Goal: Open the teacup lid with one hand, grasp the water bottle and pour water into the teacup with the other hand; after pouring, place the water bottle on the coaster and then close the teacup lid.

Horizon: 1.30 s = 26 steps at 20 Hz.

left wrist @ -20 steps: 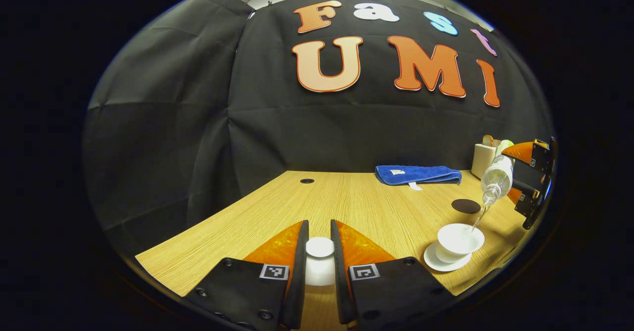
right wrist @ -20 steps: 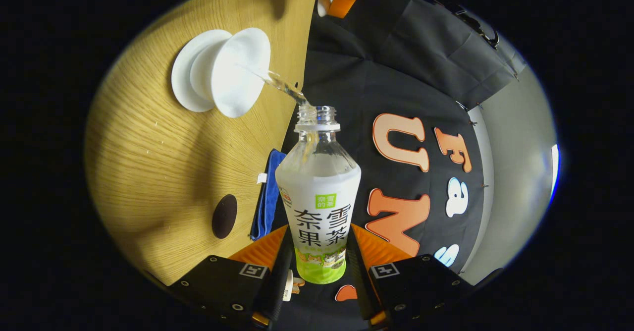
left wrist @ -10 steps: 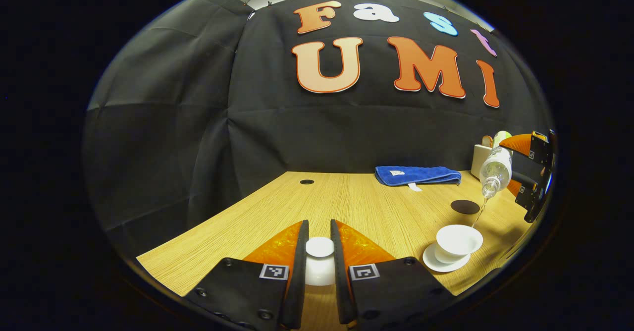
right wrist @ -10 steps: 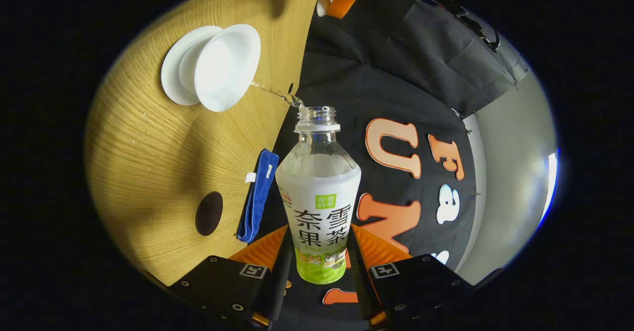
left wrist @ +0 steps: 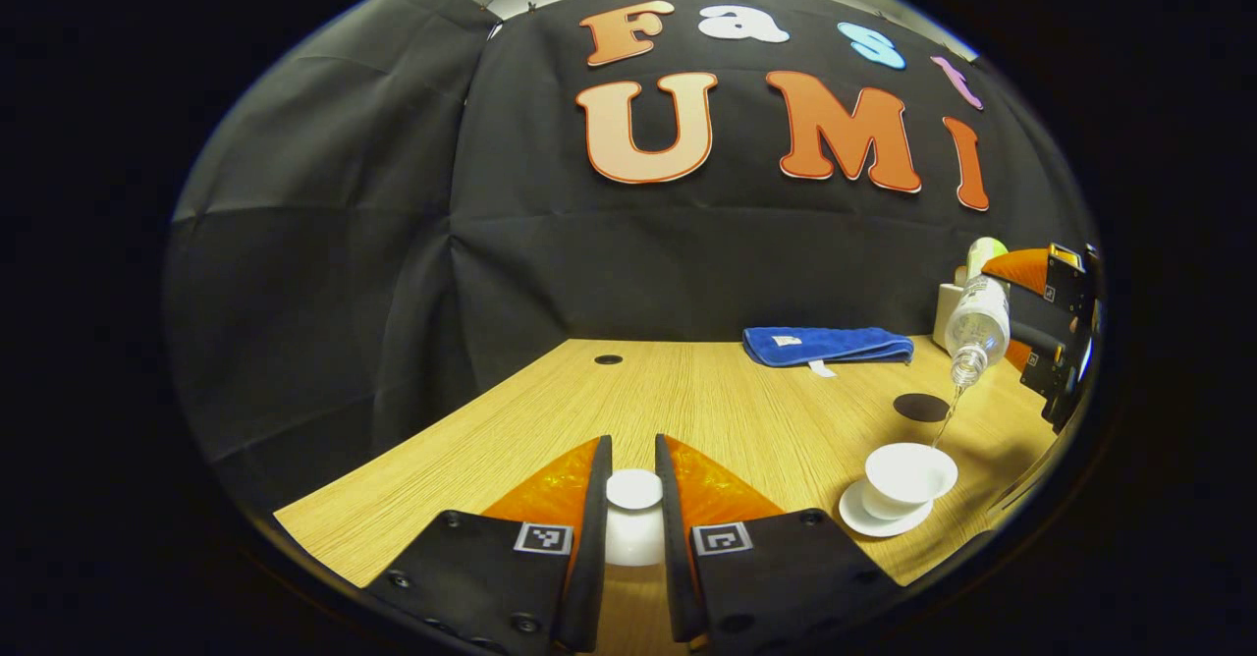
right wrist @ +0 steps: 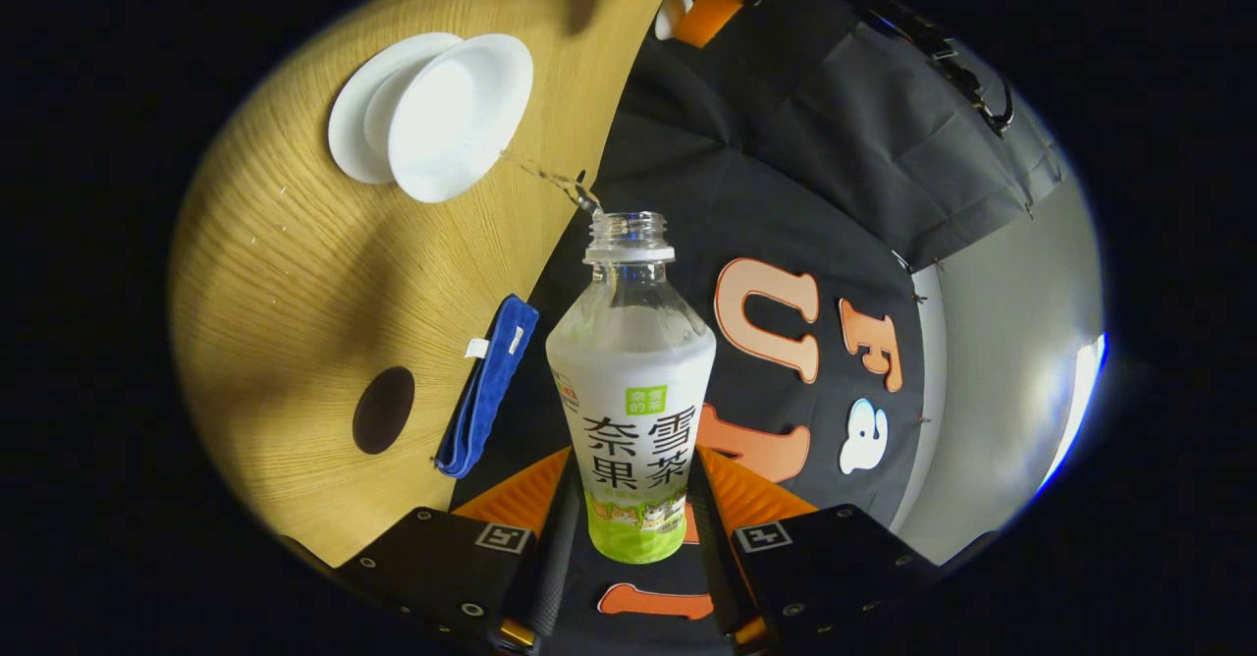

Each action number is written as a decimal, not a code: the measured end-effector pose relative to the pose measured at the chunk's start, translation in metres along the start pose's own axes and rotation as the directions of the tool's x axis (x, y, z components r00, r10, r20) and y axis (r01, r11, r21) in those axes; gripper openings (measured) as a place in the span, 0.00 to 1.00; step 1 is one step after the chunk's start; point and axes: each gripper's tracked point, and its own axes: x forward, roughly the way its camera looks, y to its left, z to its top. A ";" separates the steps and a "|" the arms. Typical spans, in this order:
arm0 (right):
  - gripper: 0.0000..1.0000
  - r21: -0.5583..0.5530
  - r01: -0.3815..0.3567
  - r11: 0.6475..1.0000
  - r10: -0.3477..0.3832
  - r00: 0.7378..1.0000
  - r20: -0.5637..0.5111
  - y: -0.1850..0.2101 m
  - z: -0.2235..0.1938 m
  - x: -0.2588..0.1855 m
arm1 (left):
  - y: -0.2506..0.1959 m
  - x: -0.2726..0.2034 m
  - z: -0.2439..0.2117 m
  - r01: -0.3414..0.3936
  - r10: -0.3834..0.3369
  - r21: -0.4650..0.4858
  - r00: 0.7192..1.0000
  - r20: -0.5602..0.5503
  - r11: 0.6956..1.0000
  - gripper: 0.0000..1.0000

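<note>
In the left gripper view, our left gripper is clenched on the white lid, both fingers pressing its knob just above the wooden counter. Off to the right, the open teacup sits on its saucer. Above it, our right gripper holds the water bottle tipped mouth-down, and a thin stream of water falls toward the cup's rim. The dark round coaster lies on the counter just behind the teacup, and a folded blue cloth rests near the back edge by the booth wall.

In the right gripper view, our right gripper grasps the bottle at its labelled lower body, a finger on each side. The uncapped mouth points toward the teacup, and the water arcs from the mouth to the cup's edge. The coaster and the blue cloth lie apart from the cup.
</note>
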 end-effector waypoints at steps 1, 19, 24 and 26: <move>0.61 -0.008 0.002 1.000 -0.002 1.000 0.009 0.000 0.002 0.000 | 0.001 -0.001 0.002 -0.001 0.001 -0.003 1.000 0.003 1.000 0.30; 0.60 -0.179 0.082 0.980 -0.065 0.993 0.098 -0.024 0.016 0.015 | -0.001 -0.004 0.005 0.010 -0.010 0.012 1.000 0.001 1.000 0.30; 0.60 -0.199 0.084 0.976 -0.058 0.989 0.135 -0.020 0.029 0.013 | -0.010 -0.005 0.006 0.023 -0.023 0.020 1.000 0.003 1.000 0.30; 0.60 -0.210 0.079 0.974 -0.049 0.988 0.147 -0.016 0.032 0.011 | -0.015 -0.005 0.007 0.031 -0.031 0.021 1.000 0.001 0.999 0.29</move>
